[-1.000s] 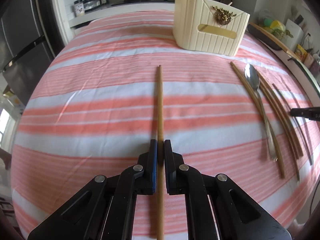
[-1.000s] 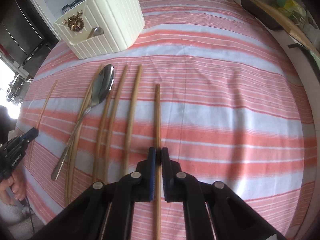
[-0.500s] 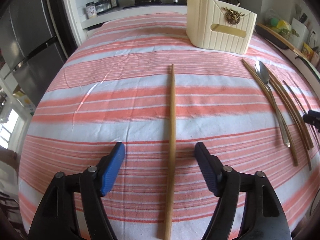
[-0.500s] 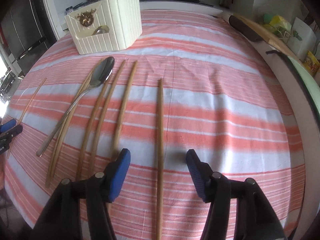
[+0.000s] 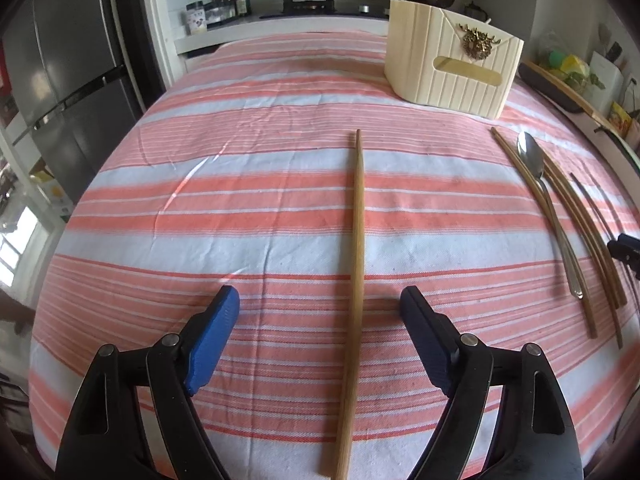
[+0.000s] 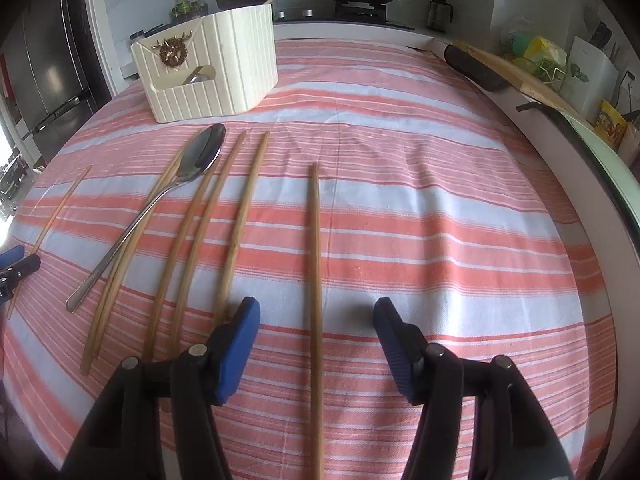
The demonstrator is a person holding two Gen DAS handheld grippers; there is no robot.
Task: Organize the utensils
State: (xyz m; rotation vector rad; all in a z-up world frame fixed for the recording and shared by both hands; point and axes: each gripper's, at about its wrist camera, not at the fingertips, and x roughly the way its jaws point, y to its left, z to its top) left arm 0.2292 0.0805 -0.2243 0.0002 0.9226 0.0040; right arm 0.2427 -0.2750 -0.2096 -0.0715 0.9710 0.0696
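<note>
Striped pink-and-white cloth (image 5: 248,184) covers the counter from the near edge back to a kitchen stove with pots. Nearest the left wrist camera, the left hand-held gripper (image 5: 320,304) is released: its jaws have just been opening, and they now stand wide on either side of a single chopstick (image 5: 358,240) that lies flat on the cloth, touching neither pad. The right hand-held gripper (image 6: 316,312) is likewise released, its jaws having just opened, with another lone chopstick (image 6: 315,260) lying loose between them. Just beside that gripper on the left, several more chopsticks (image 6: 240,216) lie roughly side by side, and a metal spoon (image 6: 188,172) rests across the leftmost of them. Farther back stands a cream ribbed utensil holder (image 6: 224,72); through its front slot something metallic shows, perhaps a spoon, though it is too small to be sure. Judging by this layout, the job looks to be at an early or middle stage: the chopsticks are spread out singly or in a loose row on the cloth, none visibly in the holder, and the spoon also waits outside it. Gathering the sticks and placing them with the spoon in the holder appears to remain.
</note>
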